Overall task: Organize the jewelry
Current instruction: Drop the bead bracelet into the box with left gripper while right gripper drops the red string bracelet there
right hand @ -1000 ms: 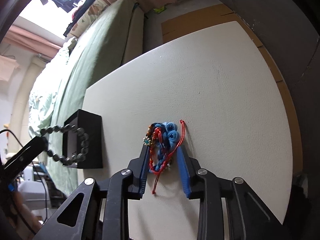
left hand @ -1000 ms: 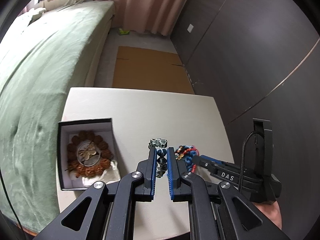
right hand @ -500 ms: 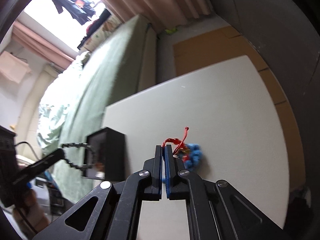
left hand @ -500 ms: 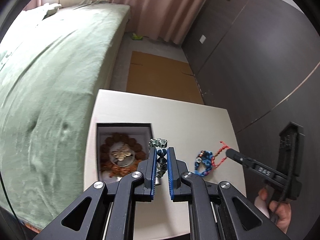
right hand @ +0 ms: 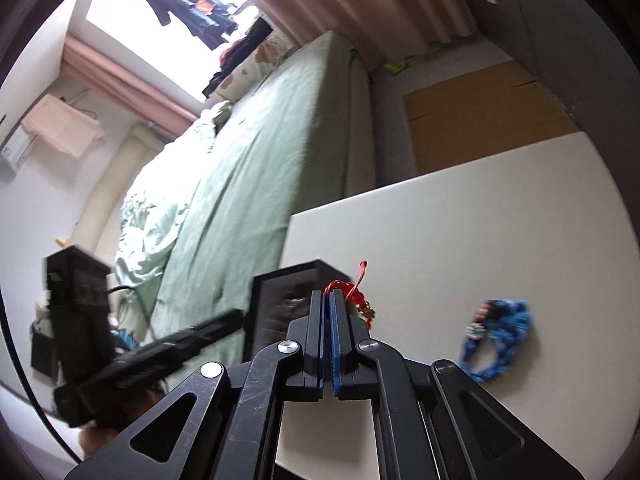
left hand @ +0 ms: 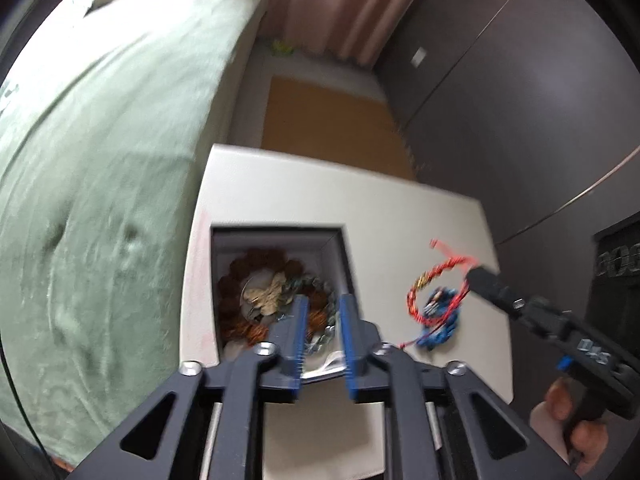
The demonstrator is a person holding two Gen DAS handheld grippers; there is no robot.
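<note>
At 9 o'clock lies the green bed [left hand: 100, 152]. The box [left hand: 276, 240] sits on the table [left hand: 400, 216] holding brown beads [left hand: 240, 272] and a gray bracelet [left hand: 320, 336]. The left gripper [left hand: 322, 312] hangs over it, narrowly parted, gripping nothing. At 3 o'clock the right gripper [right hand: 330, 300], marked "DAS", pinches the red cord [left hand: 436, 272] above the blue bracelet [right hand: 500, 332] on the table.

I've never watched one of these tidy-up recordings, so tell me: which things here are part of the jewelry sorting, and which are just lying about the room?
Part of the job:
black jewelry box with white lining
dark beaded bracelet inside it
red braided cord bracelet in the right claw
blue woven bracelet on the white table
open left claw

Just lying about:
green bed
flat brown cardboard
pink curtains
</note>
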